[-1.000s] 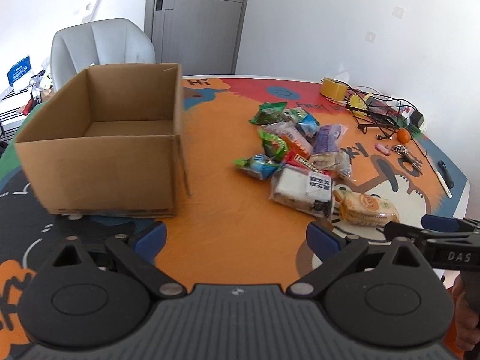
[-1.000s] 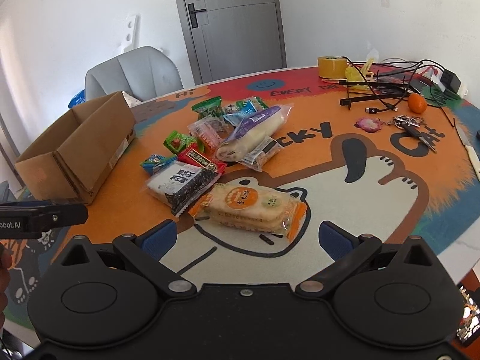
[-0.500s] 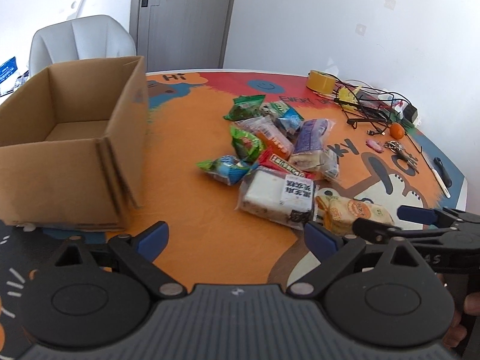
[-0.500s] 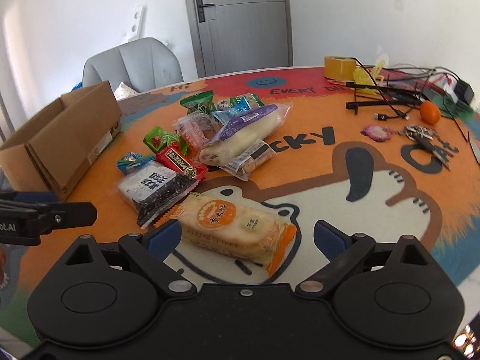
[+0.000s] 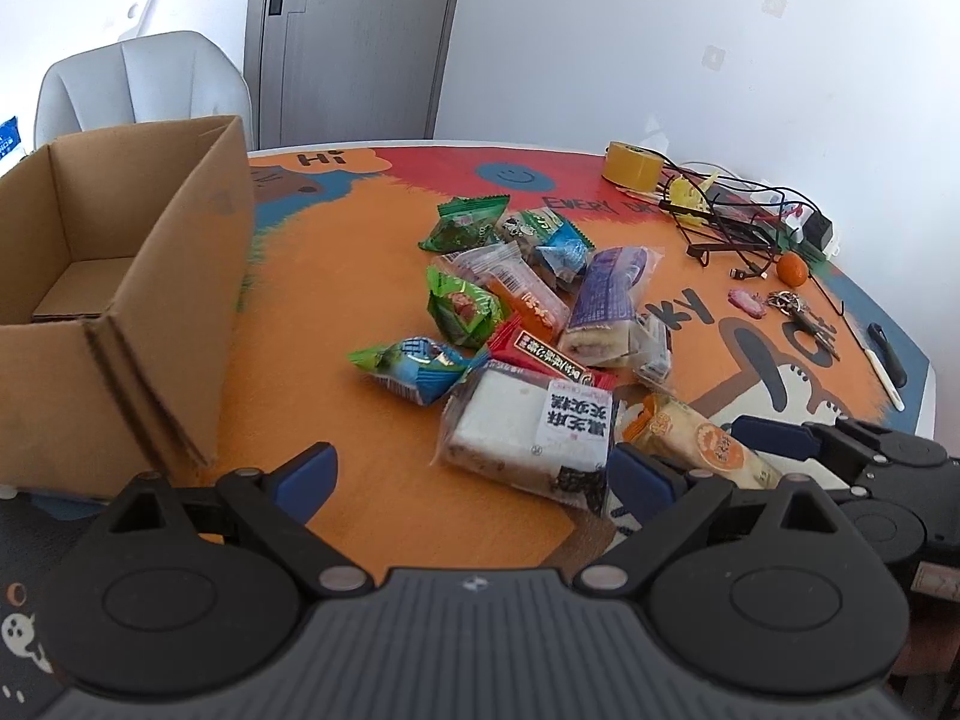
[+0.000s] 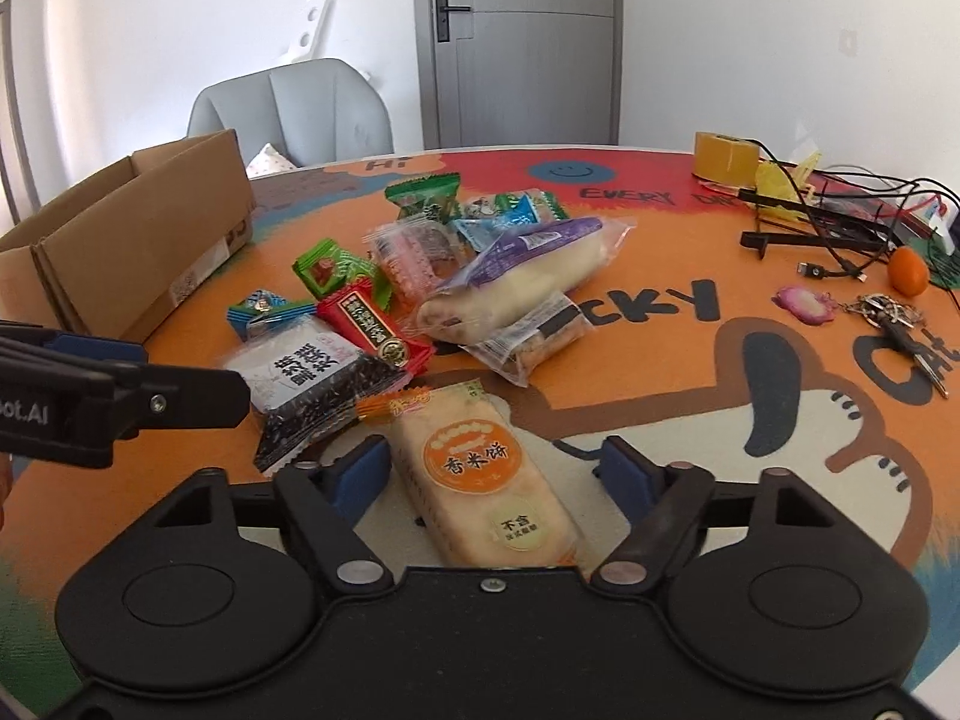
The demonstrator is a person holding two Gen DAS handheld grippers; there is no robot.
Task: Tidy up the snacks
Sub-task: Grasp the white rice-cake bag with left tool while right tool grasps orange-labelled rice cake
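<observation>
- Two views show one heap of snacks on a bench covered with a bright orange cartoon mat.
- Left wrist view: the left gripper hangs over bare orange mat with its blue-padded fingers spread wide and nothing between them.
- A cardboard box stands open at the left, well apart from the snacks; what shows of its inside looks empty.
- Just ahead of the left gripper lies a white-and-black packet – beside it sit a red packet, a blue-green packet and a green packet.
- Farther back lies a purple-wrapped roll, and at the lower right the rice cracker pack sits beside the right gripper.
- Right wrist view: the right gripper straddles the rice cracker pack, which lies flat on the bench between the blue fingers.
- Its fingers have just been closing around the pack; the left one is at or very near the wrapper, the right one stands clear – no pinch yet.
- The left gripper reaches in from the left edge, near the white-and-black packet.
- Behind are the red packet, the purple-wrapped roll and the cardboard box.
- Off to the right lie a tape roll, tangled cables, a small orange fruit and keys.
</observation>
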